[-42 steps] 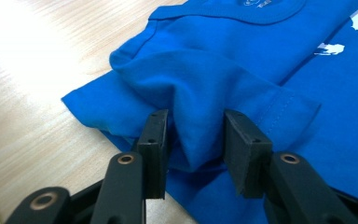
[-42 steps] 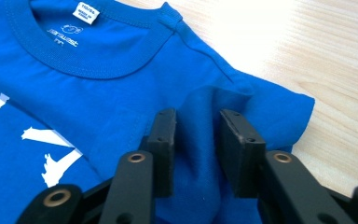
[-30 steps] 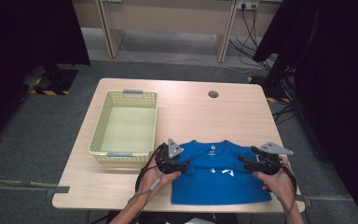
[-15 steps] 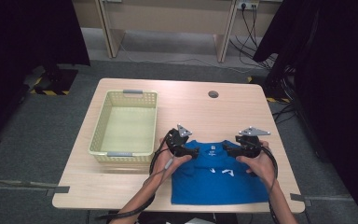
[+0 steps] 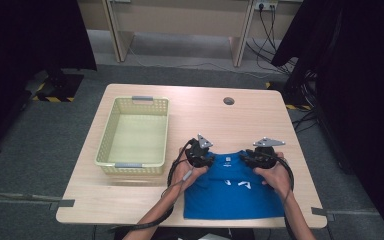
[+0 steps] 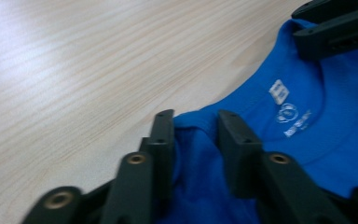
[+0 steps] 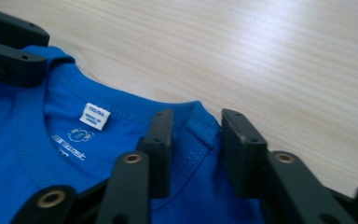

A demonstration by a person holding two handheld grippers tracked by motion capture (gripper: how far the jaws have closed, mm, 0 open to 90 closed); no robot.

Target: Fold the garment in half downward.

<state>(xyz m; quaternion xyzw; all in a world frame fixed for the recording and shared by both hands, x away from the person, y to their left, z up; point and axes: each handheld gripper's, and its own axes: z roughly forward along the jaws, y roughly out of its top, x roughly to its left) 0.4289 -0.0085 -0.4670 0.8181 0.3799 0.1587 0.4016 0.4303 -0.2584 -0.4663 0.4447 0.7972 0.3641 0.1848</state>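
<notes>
On table | left gripper pinching blue shirt collar | right gripper likewise, both just closing

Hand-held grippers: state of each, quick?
Left hand-held gripper: jaws just closing, blue T-shirt shoulder between them, grip cannot be told.
Right hand-held gripper: jaws just closing, collar edge between them, grip cannot be told.

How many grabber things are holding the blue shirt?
2. The left hand-held gripper is at the blue shirt's collar on the left, the right hand-held gripper on the right. Both jaws have just been closing, with shirt fabric between them.
</notes>
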